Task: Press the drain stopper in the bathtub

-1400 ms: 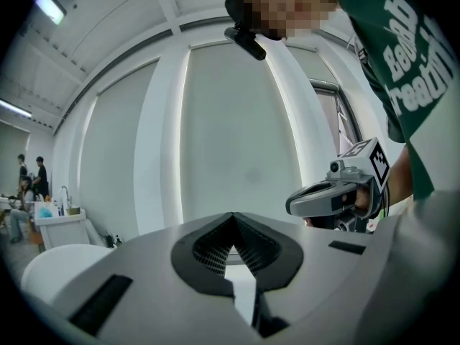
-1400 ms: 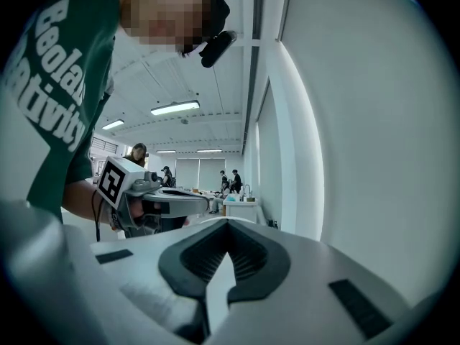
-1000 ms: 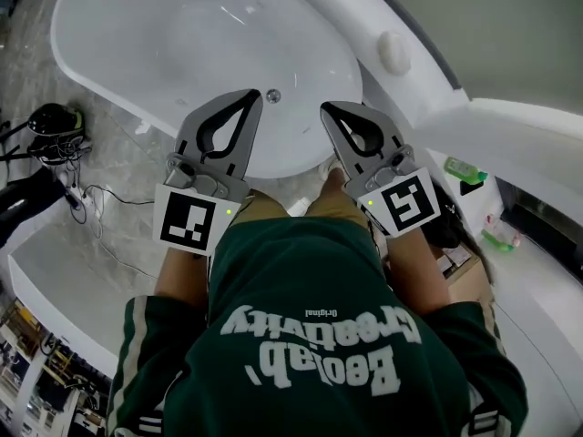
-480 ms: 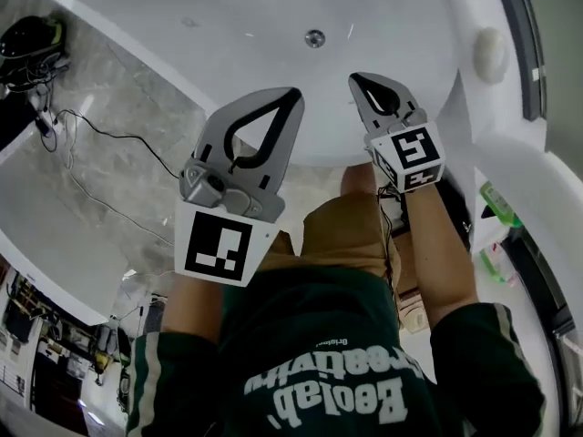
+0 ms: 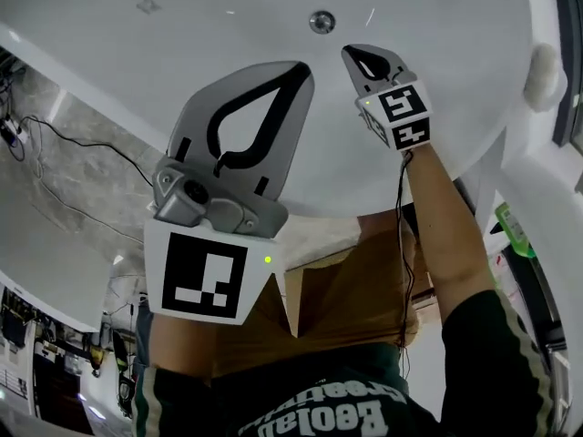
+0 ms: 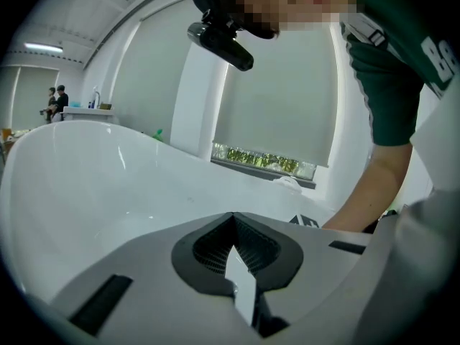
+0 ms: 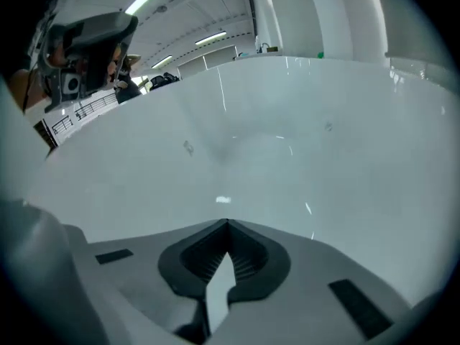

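Note:
The round metal drain stopper (image 5: 322,21) sits in the floor of the white bathtub (image 5: 137,53), near the top of the head view. My right gripper (image 5: 350,52) is shut and empty; it reaches over the tub with its tip just right of and short of the stopper. My left gripper (image 5: 304,66) is also shut and empty, held higher and closer to the camera over the tub's near rim. In the left gripper view, the left gripper (image 6: 232,214) points across the tub's white wall. The right gripper (image 7: 227,221) faces bare tub floor, and I see no stopper there.
A round white knob (image 5: 544,76) sits on the tub's right side. A green bottle (image 5: 513,228) stands on a ledge at the right. Cables (image 5: 64,144) lie on the marble floor left of the tub. The person's legs are below the rim.
The head view has moved forward over the tub. The right gripper has reached forward until its tip is close to the drain stopper. The left gripper now looms larger and nearer.

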`<state>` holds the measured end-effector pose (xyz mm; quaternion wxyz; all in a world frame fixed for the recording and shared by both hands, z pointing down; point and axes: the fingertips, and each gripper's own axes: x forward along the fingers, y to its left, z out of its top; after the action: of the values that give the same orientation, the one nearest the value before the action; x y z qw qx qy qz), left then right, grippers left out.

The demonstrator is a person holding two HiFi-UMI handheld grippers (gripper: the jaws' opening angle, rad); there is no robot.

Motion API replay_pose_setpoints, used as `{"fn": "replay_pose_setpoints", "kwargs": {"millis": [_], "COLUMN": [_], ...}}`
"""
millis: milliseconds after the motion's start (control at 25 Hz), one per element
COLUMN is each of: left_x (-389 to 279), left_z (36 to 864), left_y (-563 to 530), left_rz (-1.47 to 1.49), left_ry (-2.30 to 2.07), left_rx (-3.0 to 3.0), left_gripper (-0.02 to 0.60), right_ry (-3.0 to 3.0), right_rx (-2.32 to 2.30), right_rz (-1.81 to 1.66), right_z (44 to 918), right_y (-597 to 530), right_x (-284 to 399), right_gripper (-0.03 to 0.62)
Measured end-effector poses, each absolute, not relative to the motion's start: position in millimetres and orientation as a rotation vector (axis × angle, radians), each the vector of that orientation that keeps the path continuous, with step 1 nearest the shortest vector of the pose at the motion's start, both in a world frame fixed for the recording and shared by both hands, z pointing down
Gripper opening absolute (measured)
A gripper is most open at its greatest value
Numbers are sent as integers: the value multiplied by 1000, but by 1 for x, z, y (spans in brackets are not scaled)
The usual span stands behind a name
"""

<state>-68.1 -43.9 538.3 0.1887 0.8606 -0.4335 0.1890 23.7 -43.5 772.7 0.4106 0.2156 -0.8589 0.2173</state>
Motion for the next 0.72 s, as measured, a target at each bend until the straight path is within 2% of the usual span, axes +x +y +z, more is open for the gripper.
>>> {"fn": "replay_pose_setpoints", "kwargs": {"millis": [200, 360, 720], "left_x": [-64, -46, -52], "left_z": [590, 600, 642], "left_y": [-46, -59, -66], "left_rz": [544, 528, 558], "left_ry": [-1202, -1183, -1163], "left_rx": [2342, 2418, 2336], "left_gripper": [6, 6, 6], "right_ry": [-2101, -2062, -1957], "right_rx": [484, 429, 362], "right_rz": [544, 517, 547], "right_z": [856, 910, 986], "right_y": [-50, -58, -50], "right_x": [31, 27, 21], "right_gripper": [11, 11, 11]}}
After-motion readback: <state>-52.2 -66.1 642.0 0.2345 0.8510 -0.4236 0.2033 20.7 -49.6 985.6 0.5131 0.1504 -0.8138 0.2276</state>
